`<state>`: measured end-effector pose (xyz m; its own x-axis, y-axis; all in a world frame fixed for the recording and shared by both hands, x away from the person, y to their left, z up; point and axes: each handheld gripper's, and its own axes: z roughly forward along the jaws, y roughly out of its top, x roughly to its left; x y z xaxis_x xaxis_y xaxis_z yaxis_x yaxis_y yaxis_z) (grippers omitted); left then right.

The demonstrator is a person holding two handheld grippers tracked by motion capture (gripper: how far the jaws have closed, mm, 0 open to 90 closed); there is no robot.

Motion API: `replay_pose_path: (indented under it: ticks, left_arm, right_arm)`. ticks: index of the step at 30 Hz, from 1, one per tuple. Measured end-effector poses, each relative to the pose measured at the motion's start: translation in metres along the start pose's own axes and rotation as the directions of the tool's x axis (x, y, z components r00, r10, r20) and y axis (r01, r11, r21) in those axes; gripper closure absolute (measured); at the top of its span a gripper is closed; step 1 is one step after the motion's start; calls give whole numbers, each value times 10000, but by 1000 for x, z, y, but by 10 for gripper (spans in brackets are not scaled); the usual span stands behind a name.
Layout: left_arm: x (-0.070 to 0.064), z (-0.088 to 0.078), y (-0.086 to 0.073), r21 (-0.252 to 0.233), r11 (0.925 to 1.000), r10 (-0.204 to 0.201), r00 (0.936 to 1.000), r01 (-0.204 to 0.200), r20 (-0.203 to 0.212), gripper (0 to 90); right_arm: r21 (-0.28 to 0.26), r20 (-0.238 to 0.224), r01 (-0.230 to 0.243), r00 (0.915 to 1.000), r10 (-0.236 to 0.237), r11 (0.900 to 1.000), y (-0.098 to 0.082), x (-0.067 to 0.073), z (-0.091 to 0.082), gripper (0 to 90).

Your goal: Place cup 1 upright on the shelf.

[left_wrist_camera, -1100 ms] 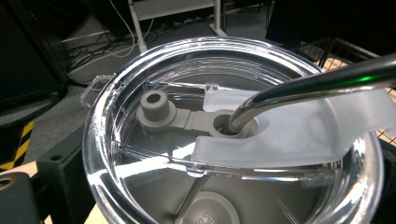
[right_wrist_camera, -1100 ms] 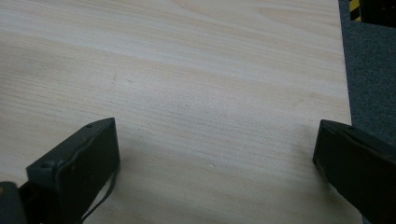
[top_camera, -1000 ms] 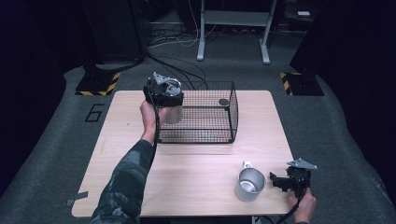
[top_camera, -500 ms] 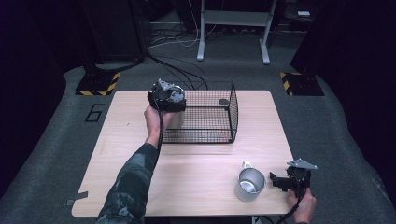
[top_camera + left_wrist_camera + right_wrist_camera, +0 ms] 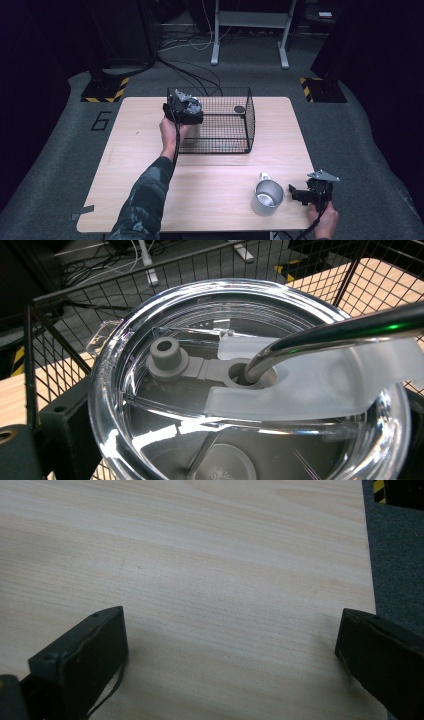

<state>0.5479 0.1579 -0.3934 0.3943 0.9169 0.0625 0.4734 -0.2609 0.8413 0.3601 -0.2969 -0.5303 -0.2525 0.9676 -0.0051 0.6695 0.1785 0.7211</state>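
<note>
My left gripper [image 5: 186, 111] clamped on clear round plastic lid [image 5: 250, 385] over black wire basket [image 5: 226, 146], my right gripper [image 5: 232, 660] wide apart at table's 5 o'clock.

Dim room, grey carpet [image 5: 60, 165], possibly desk legs [image 5: 216, 35].

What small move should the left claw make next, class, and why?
Probably lower it a little. In the left gripper view, the left claw holds a clear lidded tumbler with a metal straw, above the corner of the wire basket, so setting it down inside looks next.
</note>
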Motion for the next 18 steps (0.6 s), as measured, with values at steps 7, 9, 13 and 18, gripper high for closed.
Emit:
replay_pose_path:
  ticks: [7, 9, 13, 18]
  left_arm:
    - [-1, 4, -5, 161, 9998, -78, 9999, 77, 63, 36]
    - [-2, 6, -6, 210, 9998, -72, 9999, 70, 97, 36]
    - [-2, 8, -7, 228, 9997, 65, 9995, -73, 318, 36]
    - [0, 7, -9, 275, 9996, 66, 9993, -77, 376, 35]
  right_arm:
    - [-15, 4, 36, 10000, -36, 10000, 0, 0, 0, 0]
    - [-19, 4, 39, 10000, -39, 10000, 0, 0, 0, 0]
    - [-1, -9, 22, 10000, -22, 10000, 0, 0, 0, 0]
    - [6, -20, 16, 10000, -16, 10000, 0, 0, 0, 0]
